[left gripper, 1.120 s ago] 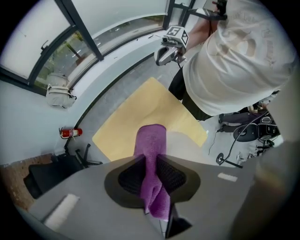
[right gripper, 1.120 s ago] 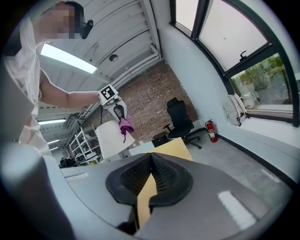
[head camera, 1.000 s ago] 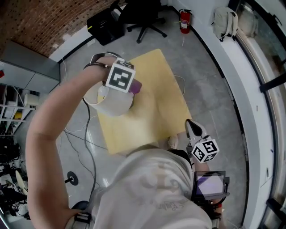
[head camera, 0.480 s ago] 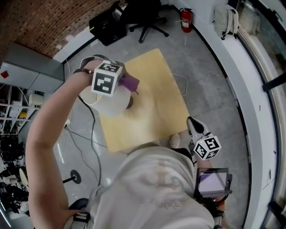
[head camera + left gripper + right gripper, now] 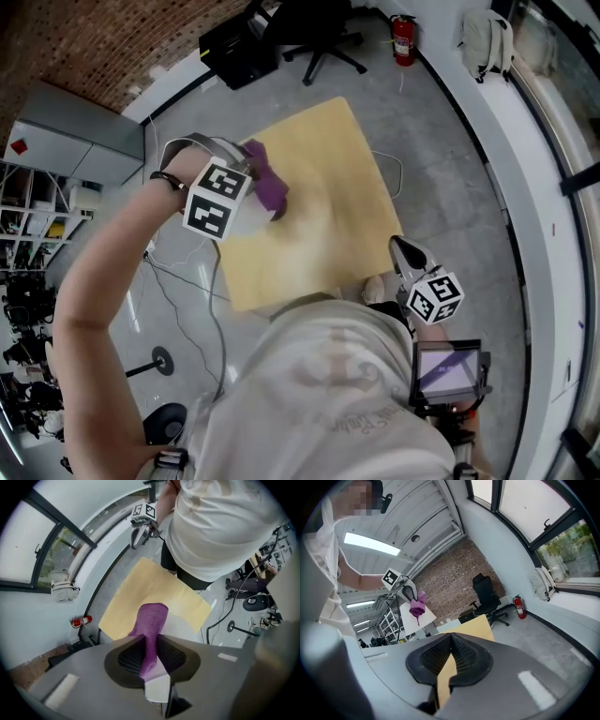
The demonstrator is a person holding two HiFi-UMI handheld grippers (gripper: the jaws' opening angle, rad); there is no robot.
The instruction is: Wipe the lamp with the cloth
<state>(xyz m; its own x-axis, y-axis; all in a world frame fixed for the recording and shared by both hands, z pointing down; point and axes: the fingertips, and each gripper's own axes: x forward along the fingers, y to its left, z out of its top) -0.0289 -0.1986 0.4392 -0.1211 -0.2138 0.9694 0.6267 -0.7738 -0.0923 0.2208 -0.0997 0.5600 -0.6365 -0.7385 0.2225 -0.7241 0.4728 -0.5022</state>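
In the head view my left gripper (image 5: 249, 180) hangs over the white lamp shade (image 5: 246, 225), pointing steeply down and shut on a purple cloth (image 5: 267, 187). The cloth drapes onto the top of the shade, which is mostly hidden under the gripper's marker cube. In the left gripper view the cloth (image 5: 152, 625) runs out between the jaws over the pale shade (image 5: 180, 620). My right gripper (image 5: 410, 261) is held low by my body with its jaws shut and nothing in them. In its own view it (image 5: 450, 639) faces the left gripper (image 5: 408, 591), cloth (image 5: 417, 605) and shade (image 5: 417, 619).
The lamp stands at the left edge of a yellow wooden table (image 5: 319, 216). Cables (image 5: 187, 281) trail over the grey floor to its left. A black office chair (image 5: 314, 37) and a red fire extinguisher (image 5: 405, 39) stand beyond the table, by the brick wall.
My left gripper has swung left and up across the shade with the cloth, and more of the cloth now shows. The right gripper has stayed where it was.
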